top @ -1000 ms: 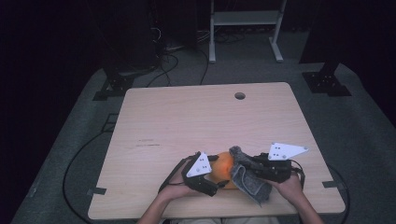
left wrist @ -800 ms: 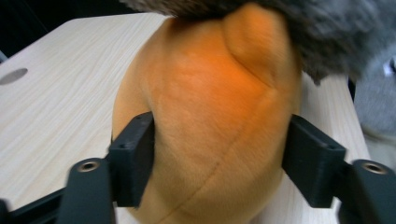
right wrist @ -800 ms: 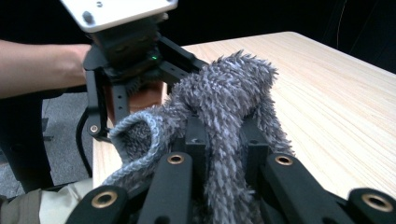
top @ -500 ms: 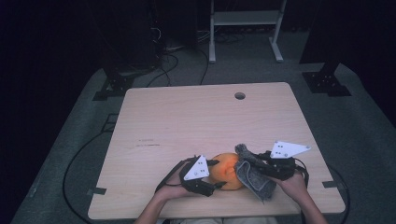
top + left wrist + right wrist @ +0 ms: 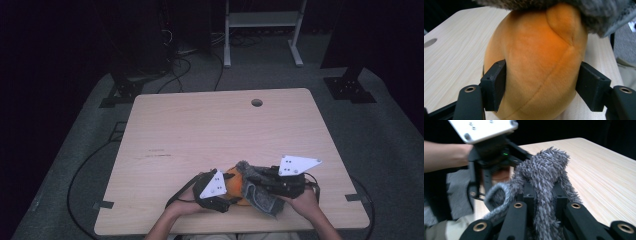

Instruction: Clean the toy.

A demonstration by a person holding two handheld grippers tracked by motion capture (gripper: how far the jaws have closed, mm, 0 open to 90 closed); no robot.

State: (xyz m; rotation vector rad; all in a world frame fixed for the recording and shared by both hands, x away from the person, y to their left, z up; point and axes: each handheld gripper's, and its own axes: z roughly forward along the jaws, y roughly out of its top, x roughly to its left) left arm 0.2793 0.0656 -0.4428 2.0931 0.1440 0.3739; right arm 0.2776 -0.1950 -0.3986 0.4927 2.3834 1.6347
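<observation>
Dark room, grey carpet [image 5: 390, 150], cables on the floor, a white stand [image 5: 262, 30] behind the table [image 5: 220, 130]. Light wood top with a round hole [image 5: 256, 102] near the far edge.

Left gripper [image 5: 541, 85]: jaws have just been closing, and both pads now sit against the sides of the orange plush [image 5: 536, 62], which stands between them on the table. Left pad [image 5: 495, 82] presses into it; right pad [image 5: 590, 86] touches its edge.

Right gripper [image 5: 541, 202]: jaws pinched tight on a fold of grey fuzzy fabric [image 5: 544, 170]. The fabric rises in a knot-like bunch above the jaws and drapes over the top of the plush.

High view: plush [image 5: 234, 184] is at the near edge of the table, centre-right, between the two grippers, with the fabric [image 5: 257, 190] on its right side. Both hands come in from the near edge.

Versus a second ago: left gripper [image 5: 220, 192] holds its spot with jaws narrower, right gripper [image 5: 270, 182] has shifted slightly, plush and fabric stay roughly in the same place.
</observation>
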